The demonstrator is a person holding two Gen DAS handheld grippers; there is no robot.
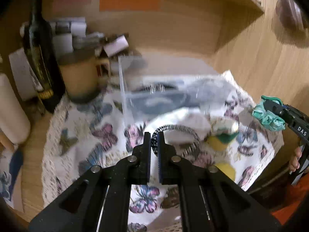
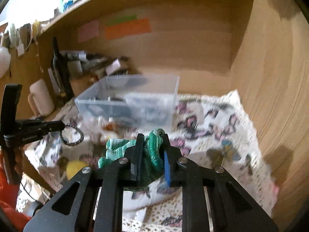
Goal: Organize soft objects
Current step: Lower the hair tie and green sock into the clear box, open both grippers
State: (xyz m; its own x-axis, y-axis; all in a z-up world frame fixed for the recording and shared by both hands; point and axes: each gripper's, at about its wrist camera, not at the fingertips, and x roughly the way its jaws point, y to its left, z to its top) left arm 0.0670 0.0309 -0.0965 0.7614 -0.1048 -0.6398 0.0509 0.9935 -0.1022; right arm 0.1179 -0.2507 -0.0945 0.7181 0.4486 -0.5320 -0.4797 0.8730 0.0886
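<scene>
Butterflies cover the cloth spread over the desk; left claw is clamped on a black-and-white braided hair tie, which loops out toward 1 o'clock of its tips; right claw grips a bunched green fabric piece, spilling toward 9 o'clock of the fingers; clear plastic box stands on the cloth at 11 o'clock of the right claw, contents blurred; yellow ball lies on the cloth at 8 o'clock of the green bundle; dark bottle stands at 10 o'clock in the left view.
</scene>
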